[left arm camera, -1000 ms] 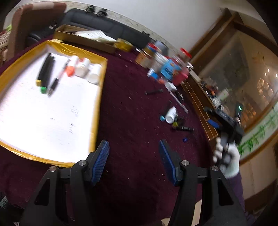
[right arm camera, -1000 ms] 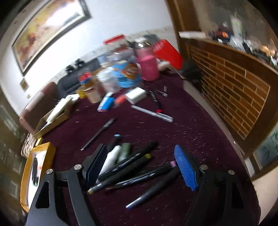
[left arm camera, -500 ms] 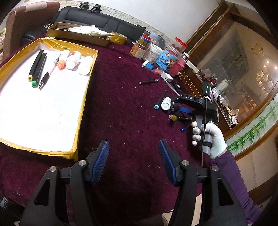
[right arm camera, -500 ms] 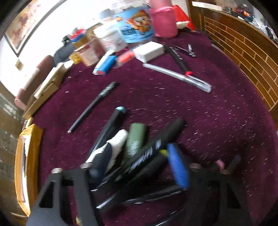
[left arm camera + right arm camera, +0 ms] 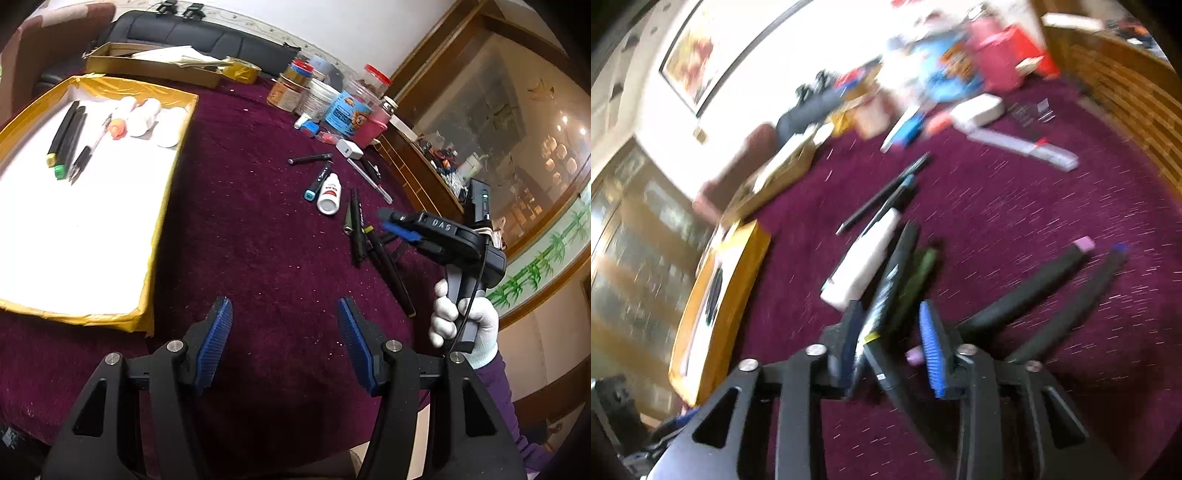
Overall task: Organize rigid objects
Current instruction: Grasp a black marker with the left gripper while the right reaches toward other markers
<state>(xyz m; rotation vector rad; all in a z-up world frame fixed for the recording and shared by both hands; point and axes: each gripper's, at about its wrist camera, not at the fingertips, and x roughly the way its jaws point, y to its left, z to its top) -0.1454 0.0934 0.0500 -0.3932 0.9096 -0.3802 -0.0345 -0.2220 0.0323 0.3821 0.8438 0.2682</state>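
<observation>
My left gripper (image 5: 284, 343) hangs open over bare maroon cloth with nothing between its pads. A white-gloved hand (image 5: 461, 317) holds my right gripper (image 5: 388, 223) down on a pile of markers. In the right wrist view, the right gripper (image 5: 890, 347) is shut on a bunch of black markers (image 5: 890, 288). Beside them lie a green marker (image 5: 919, 273) and a white bottle (image 5: 864, 266). Two more dark markers (image 5: 1034, 288) lie loose to the right. The yellow-rimmed tray (image 5: 162, 206) at the left holds markers, a pen and white bottles.
On the cloth lie a blue-capped marker (image 5: 317, 182), a black pen (image 5: 310, 159) and a white charger block (image 5: 349, 149). Jars and tins (image 5: 343, 107) crowd the far side. A cardboard box (image 5: 147, 70) stands behind the tray. A wooden ledge (image 5: 417, 173) borders the right.
The right gripper dropped onto the marker pile and its jaws narrowed from wide open to close around black markers. The left gripper stayed open and barely moved.
</observation>
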